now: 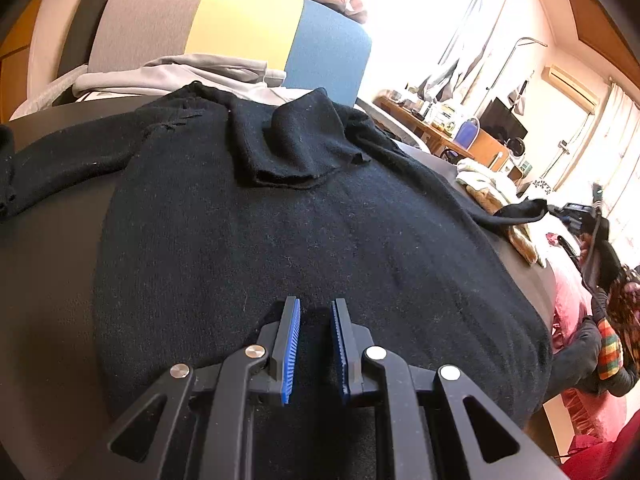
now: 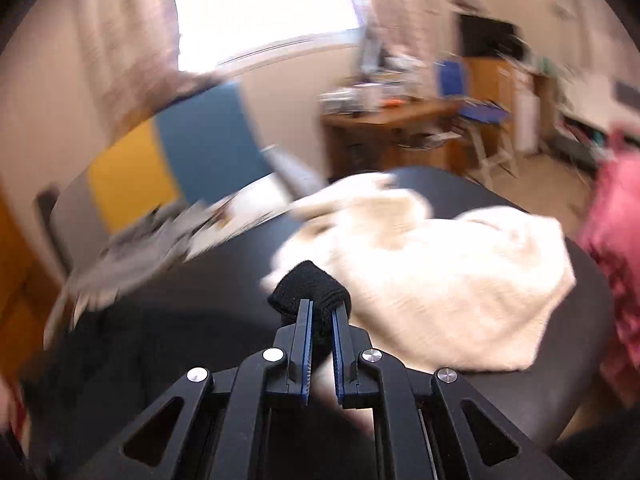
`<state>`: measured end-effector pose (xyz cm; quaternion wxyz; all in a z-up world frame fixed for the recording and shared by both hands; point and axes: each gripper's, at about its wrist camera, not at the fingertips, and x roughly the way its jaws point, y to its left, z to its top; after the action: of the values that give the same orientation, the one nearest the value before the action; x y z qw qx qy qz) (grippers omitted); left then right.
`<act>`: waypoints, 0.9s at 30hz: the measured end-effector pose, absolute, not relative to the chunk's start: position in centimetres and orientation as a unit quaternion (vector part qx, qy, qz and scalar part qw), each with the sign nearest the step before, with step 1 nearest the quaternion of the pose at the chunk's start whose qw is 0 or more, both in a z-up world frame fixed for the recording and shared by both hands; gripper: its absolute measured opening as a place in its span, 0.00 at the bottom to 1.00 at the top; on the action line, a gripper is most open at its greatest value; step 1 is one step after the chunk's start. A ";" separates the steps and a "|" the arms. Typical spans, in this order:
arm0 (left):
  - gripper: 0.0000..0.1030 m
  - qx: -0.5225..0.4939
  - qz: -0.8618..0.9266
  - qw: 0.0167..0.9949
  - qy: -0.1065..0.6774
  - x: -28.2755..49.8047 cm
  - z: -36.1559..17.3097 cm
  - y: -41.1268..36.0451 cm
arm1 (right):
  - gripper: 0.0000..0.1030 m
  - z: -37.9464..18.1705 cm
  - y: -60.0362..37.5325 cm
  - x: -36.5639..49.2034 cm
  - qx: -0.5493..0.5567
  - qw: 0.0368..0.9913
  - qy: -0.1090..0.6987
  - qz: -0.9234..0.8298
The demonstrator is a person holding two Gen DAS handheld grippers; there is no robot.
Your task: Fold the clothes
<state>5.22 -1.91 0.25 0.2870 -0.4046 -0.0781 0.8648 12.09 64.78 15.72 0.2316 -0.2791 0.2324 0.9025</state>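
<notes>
Blue ribbed pads line the left gripper (image 1: 316, 344), which sits low over the near hem of a black knit sweater (image 1: 304, 232); its jaws stand a little apart with dark knit between them, and whether they pinch it I cannot tell. That sweater lies spread flat on a dark table (image 1: 52, 264), neck folded down at the far end, one sleeve (image 1: 60, 160) running off to the left. Beyond it lies a grey garment (image 1: 176, 74), with a grey, yellow and blue panel (image 1: 244, 28) behind. On the far right, the right gripper (image 1: 588, 220) holds up the other sleeve's cuff.

From the right wrist, heavily blurred, that right gripper (image 2: 320, 336) is closed to a narrow gap on the black cuff (image 2: 308, 280), which bulges out past its tips. Just beyond lies a cream garment (image 2: 440, 272) in a heap on the table (image 2: 552, 392), with a wooden desk (image 2: 392, 124) far behind. No writing or label is legible anywhere
</notes>
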 end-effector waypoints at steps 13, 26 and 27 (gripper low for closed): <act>0.14 -0.405 0.866 0.284 -0.073 5.1 0.3 -1.8 | 0.51 14.2 49.1 7.3 -0.281 0.196 0.103 0.934; 0.16 -0.415 0.870 0.262 -0.047 6.8 0.9 -1.4 | 0.38 8.2 30.9 -3.8 -0.410 -0.080 -0.021 0.908; 0.17 -0.426 0.865 0.262 -0.043 6.5 1.2 -1.3 | 0.38 8.3 31.0 -3.9 -0.410 -0.082 -0.018 0.908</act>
<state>6.48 -1.25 1.24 0.2624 -0.4259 -0.0425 0.8648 -3.88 30.96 8.25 -0.0819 -0.4097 -0.0181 0.9083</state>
